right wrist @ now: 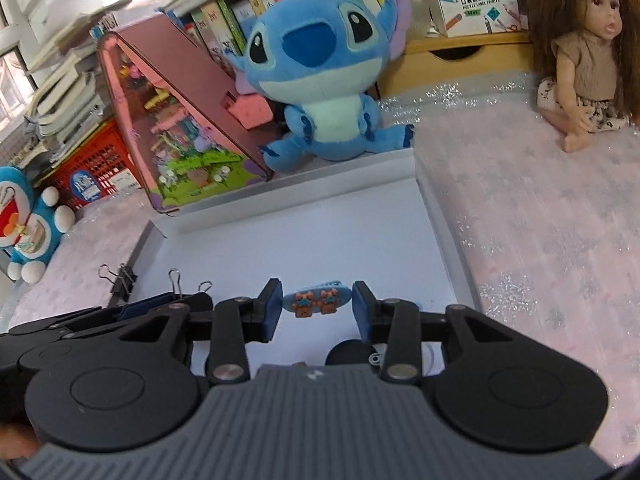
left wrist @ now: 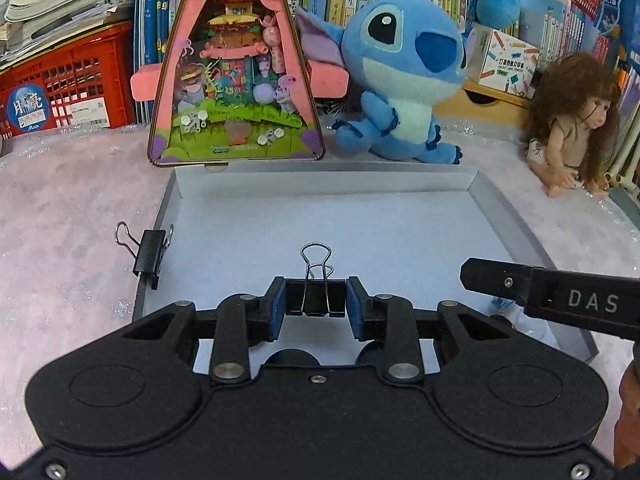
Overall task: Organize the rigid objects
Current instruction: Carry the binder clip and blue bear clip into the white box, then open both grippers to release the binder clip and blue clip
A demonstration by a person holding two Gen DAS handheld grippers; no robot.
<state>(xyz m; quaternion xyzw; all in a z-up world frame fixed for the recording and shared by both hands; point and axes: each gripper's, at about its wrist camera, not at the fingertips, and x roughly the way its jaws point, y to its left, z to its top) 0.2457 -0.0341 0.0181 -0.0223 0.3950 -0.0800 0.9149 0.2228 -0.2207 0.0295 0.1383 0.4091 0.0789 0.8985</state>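
Pink cloth (left wrist: 60, 200), white tray (left wrist: 400, 208), black binder clip (left wrist: 316, 296), silver handles.

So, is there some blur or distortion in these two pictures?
Left wrist view: sharp centre, the tray rim bows from the fisheye, and the binder clip is crisp. Right wrist view: the window at top left is overexposed, and the doll near the edge is slightly soft.

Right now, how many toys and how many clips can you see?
Soft toys: 2, the Stitch plush and the Doraemon plush
Dolls: 1
Binder clips: 2
Little bear charm: 1
Total: 6
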